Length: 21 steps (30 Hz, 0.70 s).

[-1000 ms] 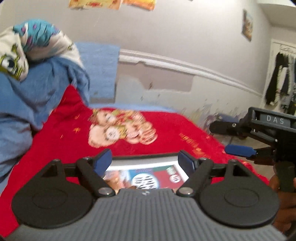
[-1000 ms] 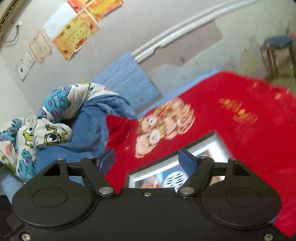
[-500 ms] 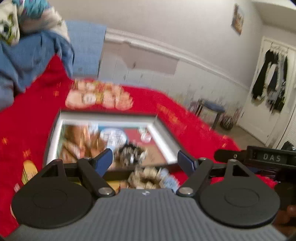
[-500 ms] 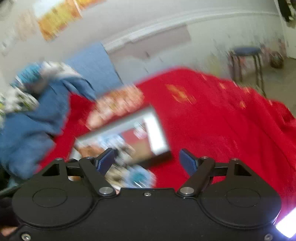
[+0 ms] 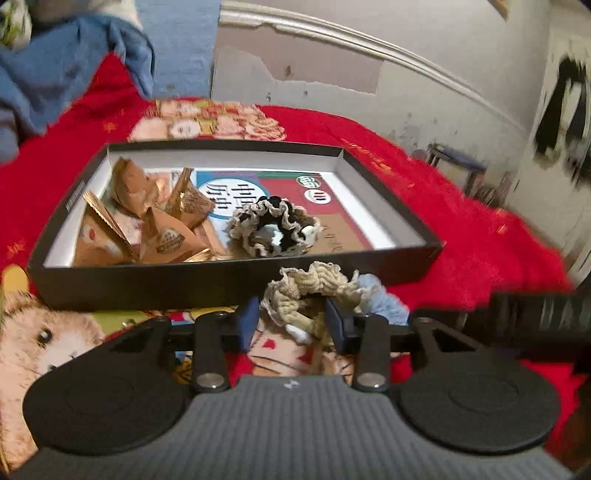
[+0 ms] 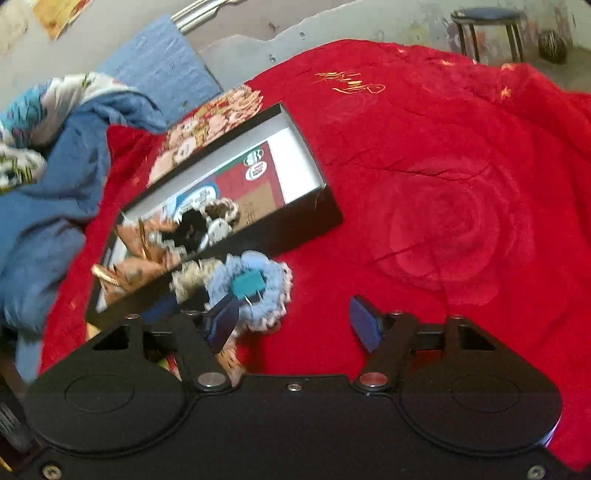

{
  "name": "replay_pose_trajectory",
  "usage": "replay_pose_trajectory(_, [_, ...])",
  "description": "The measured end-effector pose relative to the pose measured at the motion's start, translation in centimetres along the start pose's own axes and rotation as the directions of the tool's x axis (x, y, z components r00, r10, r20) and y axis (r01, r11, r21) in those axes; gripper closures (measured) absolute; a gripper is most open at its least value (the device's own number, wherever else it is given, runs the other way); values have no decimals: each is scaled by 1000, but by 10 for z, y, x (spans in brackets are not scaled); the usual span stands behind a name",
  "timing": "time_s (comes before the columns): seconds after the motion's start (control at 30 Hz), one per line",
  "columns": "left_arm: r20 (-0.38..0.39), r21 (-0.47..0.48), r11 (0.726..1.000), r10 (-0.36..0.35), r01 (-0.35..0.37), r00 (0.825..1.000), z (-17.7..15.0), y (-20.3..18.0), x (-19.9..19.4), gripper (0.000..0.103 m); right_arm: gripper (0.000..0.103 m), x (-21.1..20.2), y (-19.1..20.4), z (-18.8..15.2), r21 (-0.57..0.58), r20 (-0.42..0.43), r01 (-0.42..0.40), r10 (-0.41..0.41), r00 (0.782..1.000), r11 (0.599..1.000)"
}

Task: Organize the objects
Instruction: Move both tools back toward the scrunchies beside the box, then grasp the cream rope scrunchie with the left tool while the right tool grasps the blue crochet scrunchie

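A shallow black box (image 5: 236, 275) (image 6: 303, 221) lies on the red blanket. It holds several brown snack packets (image 5: 147, 221) and a black-and-cream scrunchie (image 5: 273, 229) (image 6: 199, 225). In front of the box lie a beige scrunchie (image 5: 314, 291) (image 6: 188, 277) and a light blue scrunchie (image 5: 384, 302) (image 6: 255, 291) with a teal clip (image 6: 248, 285) on it. My left gripper (image 5: 290, 325) has its fingers on either side of part of the beige scrunchie, partly closed. My right gripper (image 6: 295, 325) is open and empty just right of the blue scrunchie.
A red blanket (image 6: 443, 184) with cartoon prints covers the bed. Blue bedding (image 6: 48, 158) (image 5: 55, 74) is piled at the far left. A wall runs behind the bed. A blue stool (image 6: 487, 22) stands on the floor beyond the bed. My right gripper's body (image 5: 535, 317) shows at right in the left wrist view.
Both grippers have come down toward the bed and the scrunchies in front of the box. The left gripper's fingers have narrowed around the beige scrunchie. The right gripper has opened wider.
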<state>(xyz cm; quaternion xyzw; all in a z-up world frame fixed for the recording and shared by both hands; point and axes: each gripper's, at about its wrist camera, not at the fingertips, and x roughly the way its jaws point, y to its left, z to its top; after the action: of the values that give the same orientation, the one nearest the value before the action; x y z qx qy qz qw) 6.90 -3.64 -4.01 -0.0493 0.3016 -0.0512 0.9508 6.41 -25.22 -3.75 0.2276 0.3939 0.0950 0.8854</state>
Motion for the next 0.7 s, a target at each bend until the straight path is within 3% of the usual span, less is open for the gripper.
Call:
replay_pose_trajectory(0.13, [9, -39, 999, -19, 20, 1000, -2, 5, 2, 60, 46, 3, -3, 4, 33, 5, -24, 24, 1000, 999])
replay_pose_trajectory(0.2, [6, -60, 998, -16, 17, 1000, -3, 9, 3, 66, 49, 6, -1, 7, 40, 6, -43, 43, 999, 998])
replay_pose_trajectory(0.27, [14, -98, 995, -6, 8, 1000, -5, 14, 3, 78, 51, 11, 1, 9, 41, 5, -48, 47, 999, 998])
replay_pose_trajectory(0.33, [17, -106, 994, 7, -5, 1000, -4, 14, 3, 83, 55, 14, 5, 9, 20, 13, -15, 14, 1000, 1000])
replay_pose_trajectory(0.57, [20, -44, 999, 32, -31, 999, -8, 8, 3, 83, 63, 19, 12, 8, -44, 27, 34, -32, 999, 998])
replay_pose_trajectory(0.7, [7, -12, 999, 42, -42, 999, -10, 4, 7, 78, 73, 25, 20, 5, -109, 33, 67, -64, 997, 992])
